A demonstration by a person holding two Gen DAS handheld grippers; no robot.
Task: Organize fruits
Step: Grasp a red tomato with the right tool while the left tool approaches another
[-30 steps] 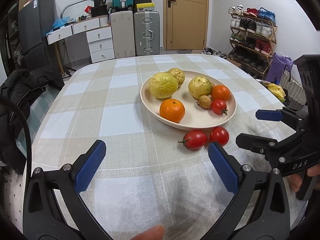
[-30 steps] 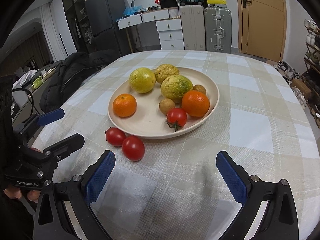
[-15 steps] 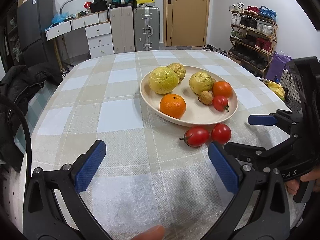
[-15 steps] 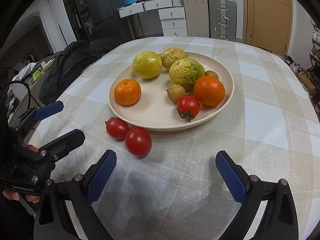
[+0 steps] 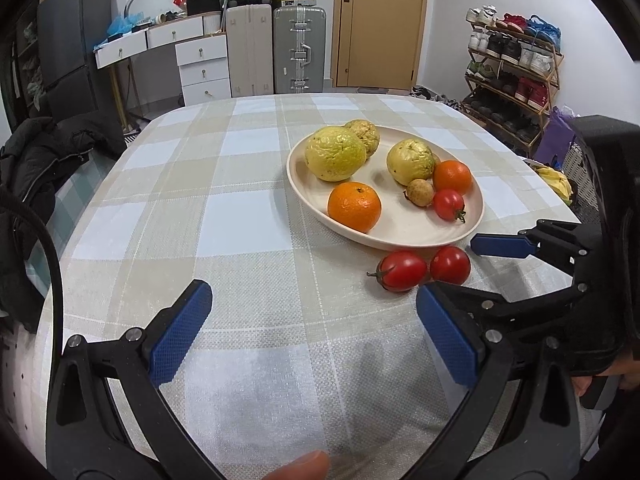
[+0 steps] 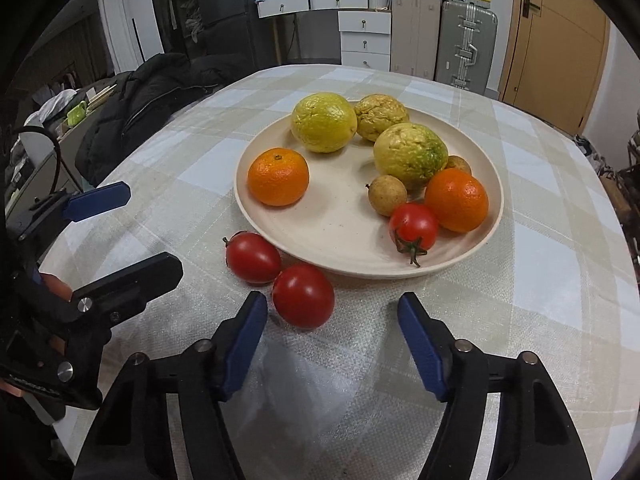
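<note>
Two red tomatoes lie on the checked cloth just in front of a cream plate (image 6: 340, 220). The nearer tomato (image 6: 303, 295) sits between the tips of my right gripper (image 6: 331, 306), close to the left finger; the jaws are closing and the pads are not pressing on it. The other tomato (image 6: 253, 257) lies just to its left. The plate (image 5: 404, 226) holds two oranges, three yellow-green fruits, small brown fruits and one tomato (image 6: 414, 227). My left gripper (image 5: 312, 292) stands open over bare cloth, nothing between its fingers. It appears at the left of the right wrist view (image 6: 154, 230).
A black jacket (image 5: 36, 168) lies over a seat off the table's left edge. A shoe rack (image 5: 512, 80) and a basket stand to the right; suitcases (image 5: 298, 50), drawers and a door line the back wall.
The right gripper has moved in on the nearer tomato and its jaws have narrowed around it. The left gripper has stayed put and open.
</note>
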